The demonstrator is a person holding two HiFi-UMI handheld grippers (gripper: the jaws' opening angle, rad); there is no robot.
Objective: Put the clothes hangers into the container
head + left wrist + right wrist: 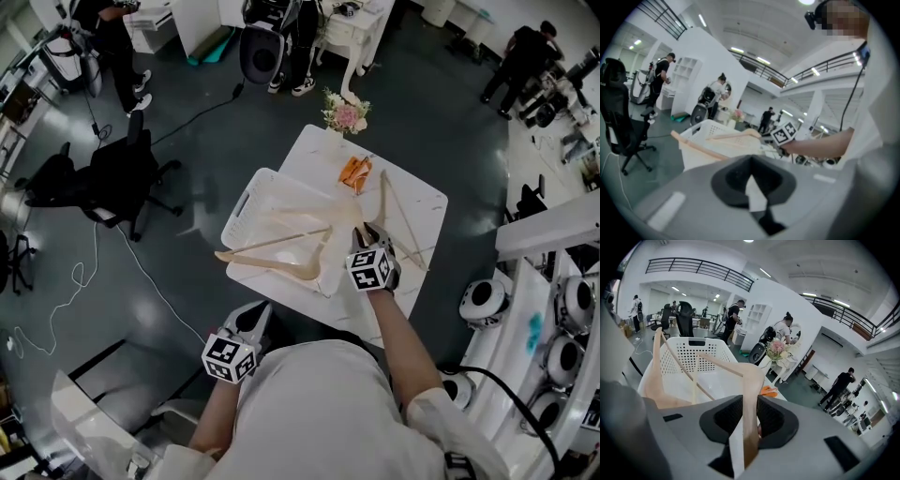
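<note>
Right gripper [750,414]: is clamping its jaws on one arm of a wooden hanger [291,272]. Gripping it near one end is letting the rest of the frame reach out ahead of the jaws.
Held hanger: is hanging over the near side of the basket [246,202], lying almost flat. Its far end is sticking out past the basket's left rim in the head view.
Reason for this hold: judged as a carrying pose for laying the hanger in. The flat attitude is keeping the frame clear of the rim.
Left gripper [255,323]: is hanging low beside the person's body, well apart from the table [319,150]. Its jaws are standing together with nothing between them, so it is judged to be waiting.
Second hanger [398,220]: is lying on the table to the right of the basket, near the right gripper, and is not yet in the basket.
Basket: is standing on the left part of the table, open side up. What is lying inside it is not readable.
Stage: judged as the placing of the held hanger, not yet released.
Risk: the overhanging end is likely to catch on the rim unless the frame is being turned along the basket's length.
</note>
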